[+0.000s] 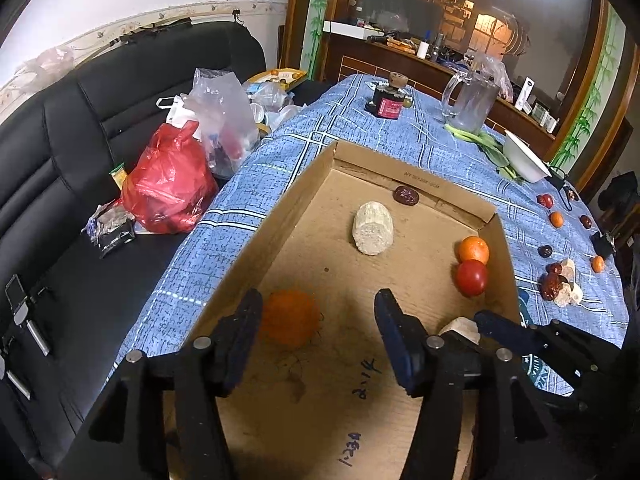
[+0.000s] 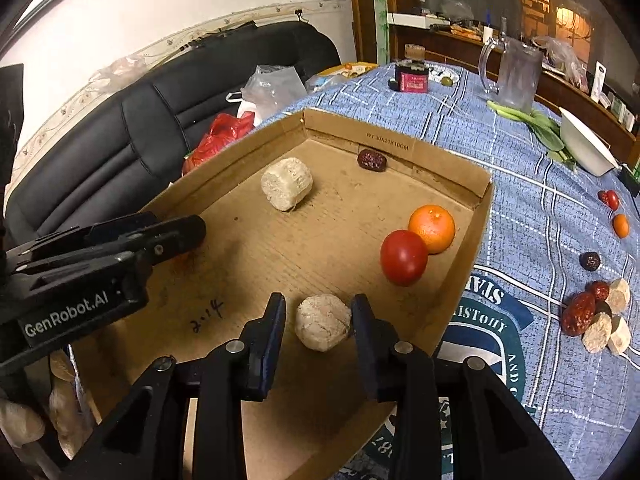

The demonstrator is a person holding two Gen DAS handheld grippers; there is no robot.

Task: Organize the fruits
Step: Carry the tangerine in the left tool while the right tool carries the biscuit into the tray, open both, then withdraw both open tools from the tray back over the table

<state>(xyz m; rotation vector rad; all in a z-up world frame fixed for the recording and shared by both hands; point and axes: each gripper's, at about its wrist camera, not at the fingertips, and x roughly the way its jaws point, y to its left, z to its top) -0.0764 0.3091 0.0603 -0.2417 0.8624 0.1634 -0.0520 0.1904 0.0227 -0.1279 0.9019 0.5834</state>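
Observation:
A shallow cardboard box point(image 1: 308, 184) point(image 2: 448, 164) lies on the blue checked tablecloth. In it are a pale sugarcane chunk point(image 1: 373, 229) point(image 2: 286, 184), a dark red date point(image 1: 406, 195) point(image 2: 372, 160), an orange point(image 1: 473, 249) point(image 2: 433, 228) and a tomato point(image 1: 472, 277) point(image 2: 403, 257). My left gripper point(image 1: 318, 312) is open over the box; a blurred orange point(image 1: 291, 317) sits by its left finger. My right gripper point(image 2: 319, 320) is open around a second pale chunk point(image 2: 323, 322) point(image 1: 460, 327), which touches its right finger.
Loose fruits lie on the cloth to the right: dates and pale chunks point(image 2: 596, 318) point(image 1: 560, 286), small oranges point(image 2: 621, 225) and cherry tomatoes point(image 2: 610, 199). A glass pitcher point(image 2: 514, 76), white bowl point(image 2: 586, 148), greens and a dark jar point(image 2: 412, 74) stand farther back. Bags point(image 1: 172, 184) lie on the black sofa.

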